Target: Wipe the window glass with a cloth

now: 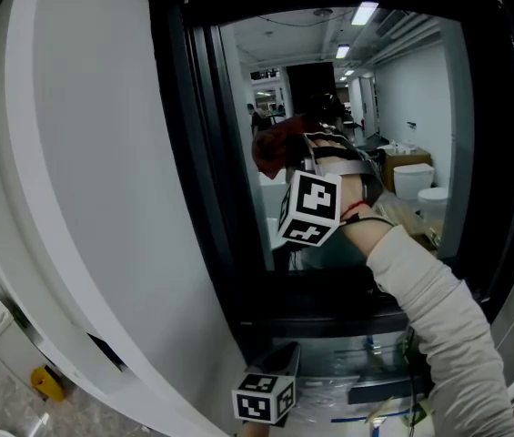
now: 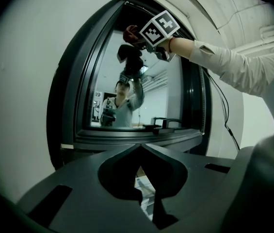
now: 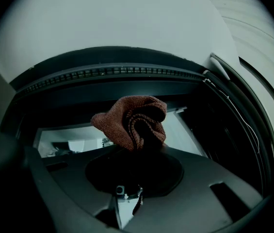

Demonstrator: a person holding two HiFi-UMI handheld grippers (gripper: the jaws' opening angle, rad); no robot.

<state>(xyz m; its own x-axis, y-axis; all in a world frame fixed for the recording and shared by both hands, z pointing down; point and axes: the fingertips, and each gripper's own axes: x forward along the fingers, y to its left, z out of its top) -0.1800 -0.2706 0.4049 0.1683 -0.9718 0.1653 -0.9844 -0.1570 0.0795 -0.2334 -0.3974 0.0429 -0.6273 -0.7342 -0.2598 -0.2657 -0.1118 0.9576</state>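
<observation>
The cloth [image 3: 133, 125] is nubby woven fabric, the window glass [image 1: 402, 89] glossy, its frame [image 1: 193, 153] matt.

The right gripper [image 1: 304, 156], carrying its black-and-white marker cube, is raised in front of the tall window glass pane [image 1: 402, 107], with a crumpled rust-red cloth [image 1: 273, 149] bunched at its tip. A pale grey sleeve [image 1: 434, 312] runs down from it to the lower right. The window's dark frame [image 1: 193, 153] sits in a white curved wall [image 1: 84, 153]. The left gripper [image 1: 277, 371] hangs low below the sill, its marker cube facing up.
</observation>
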